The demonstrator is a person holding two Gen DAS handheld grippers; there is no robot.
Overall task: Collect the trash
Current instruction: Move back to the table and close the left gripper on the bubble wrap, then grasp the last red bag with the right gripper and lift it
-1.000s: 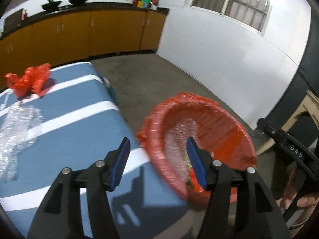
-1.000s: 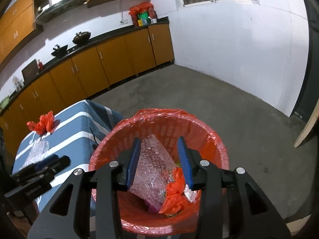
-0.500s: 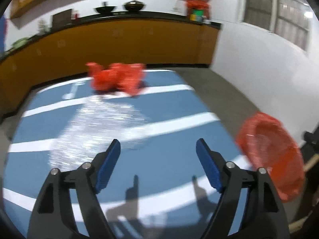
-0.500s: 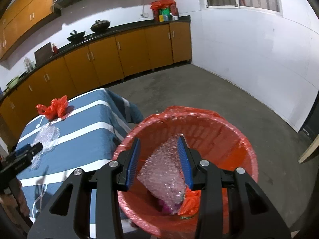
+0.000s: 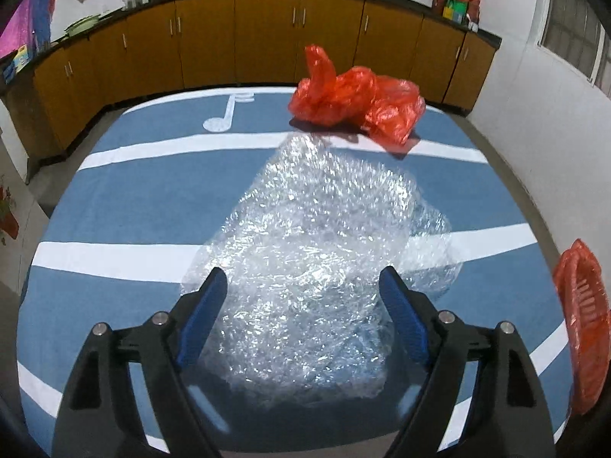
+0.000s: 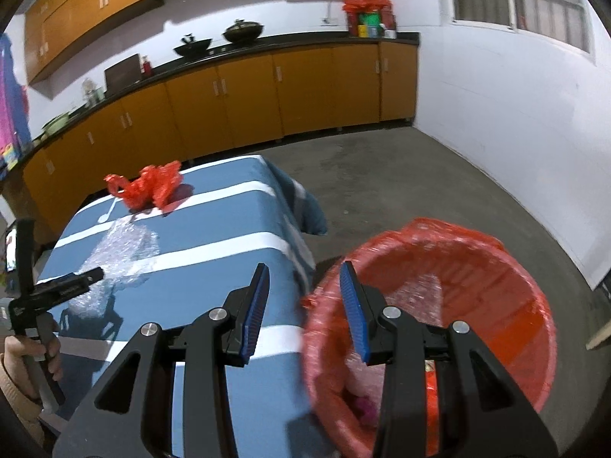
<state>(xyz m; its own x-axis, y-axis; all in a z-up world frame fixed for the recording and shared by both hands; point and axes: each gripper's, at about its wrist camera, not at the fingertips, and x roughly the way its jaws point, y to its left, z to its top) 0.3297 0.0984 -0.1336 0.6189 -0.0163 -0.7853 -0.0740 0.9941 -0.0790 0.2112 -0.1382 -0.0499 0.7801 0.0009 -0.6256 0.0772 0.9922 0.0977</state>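
Bubble wrap [image 5: 317, 267] sprawls mid-table [image 5: 133, 198]; red bag [image 5: 355, 99] blocks far edge. Left half bare, passable. Red bin [image 6: 458, 297] crowds right edge; floor [image 6: 382, 175] beyond open.

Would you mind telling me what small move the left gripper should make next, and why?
Probably lower the left gripper a little and close it on the bubble wrap. Its jaws are open, with the wrap lying between them on the striped cloth, not yet pinched, and the red bin waits beside the table.
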